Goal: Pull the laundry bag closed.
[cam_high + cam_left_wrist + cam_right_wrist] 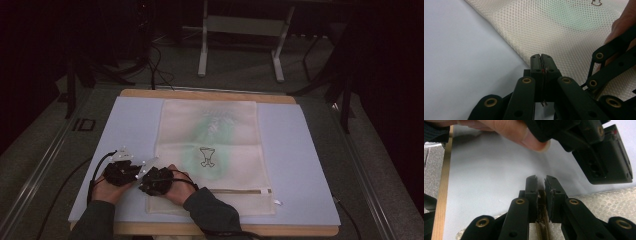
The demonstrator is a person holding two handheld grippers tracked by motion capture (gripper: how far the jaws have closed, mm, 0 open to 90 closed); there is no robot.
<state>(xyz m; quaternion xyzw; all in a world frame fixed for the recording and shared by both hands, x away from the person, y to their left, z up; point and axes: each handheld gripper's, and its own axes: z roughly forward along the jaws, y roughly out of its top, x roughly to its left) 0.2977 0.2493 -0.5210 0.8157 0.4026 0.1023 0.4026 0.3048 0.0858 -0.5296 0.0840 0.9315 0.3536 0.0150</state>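
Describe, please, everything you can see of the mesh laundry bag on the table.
The mesh laundry bag is cream netting, rectangular, lying flat on the pale blue mat. Something green shows through it, beneath a small dark printed emblem. A zipper band runs across near its near end. The left gripper is shut at its near-left edge; the right gripper has its jaws around the zipper tape.

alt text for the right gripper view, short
The right gripper's two black jaws stand nearly closed on a tan zipper strip of a cream mesh bag, on a pale lilac mat. Above, the person's other hand holds the left gripper.
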